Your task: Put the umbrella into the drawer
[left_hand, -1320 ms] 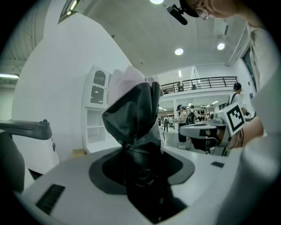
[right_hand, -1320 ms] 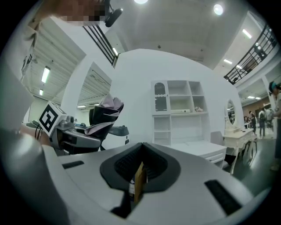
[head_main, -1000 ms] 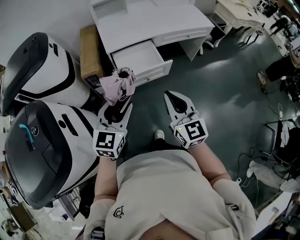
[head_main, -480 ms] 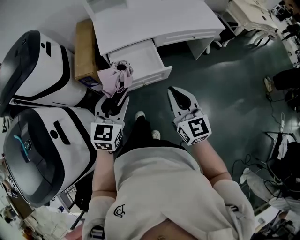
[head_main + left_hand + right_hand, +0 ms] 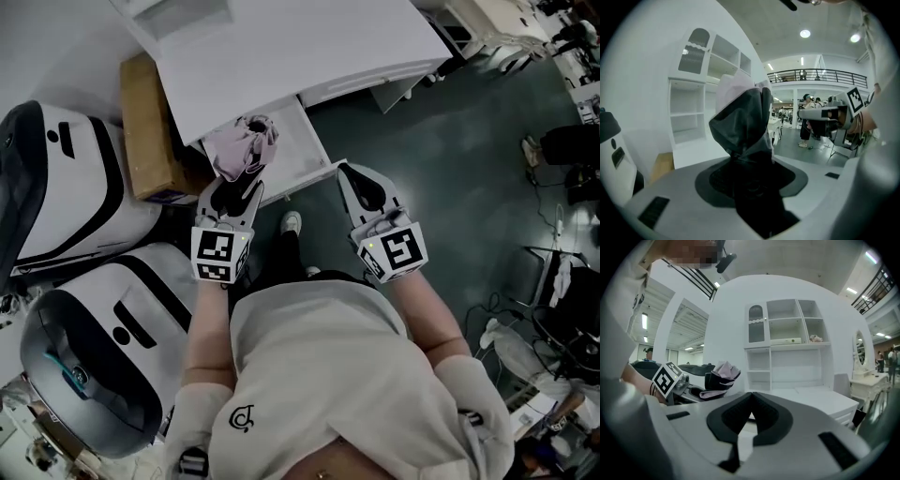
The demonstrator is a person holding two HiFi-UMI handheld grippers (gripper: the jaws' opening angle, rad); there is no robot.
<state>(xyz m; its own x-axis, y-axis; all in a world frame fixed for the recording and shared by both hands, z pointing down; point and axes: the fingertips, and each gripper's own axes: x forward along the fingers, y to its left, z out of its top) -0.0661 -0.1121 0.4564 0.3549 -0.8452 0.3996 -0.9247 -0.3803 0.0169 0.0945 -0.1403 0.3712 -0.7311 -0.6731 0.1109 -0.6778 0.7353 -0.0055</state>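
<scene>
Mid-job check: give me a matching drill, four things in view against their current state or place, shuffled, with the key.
Things:
1. umbrella
2. right gripper
3. drawer
4. cardboard box

States:
A. pulled open
B. brown, left of the drawer in the head view
C. clamped in the left gripper
D. jaws together, nothing between them

Pairs: 1-C, 2-D, 3-A, 4-B

A brown cardboard box [image 5: 145, 131] is seen on the left, just beside a white desk [image 5: 281, 47]. A big white and black machine [image 5: 56, 197] is placed left of the box, and another machine [image 5: 103, 366] nearer still. A dark green floor [image 5: 469, 141] is seen on the right. A tall white shelf unit [image 5: 787, 338] is set at the far side of the desk. A railing [image 5: 820, 75] and ceiling lights [image 5: 805, 33] are seen far off.
</scene>
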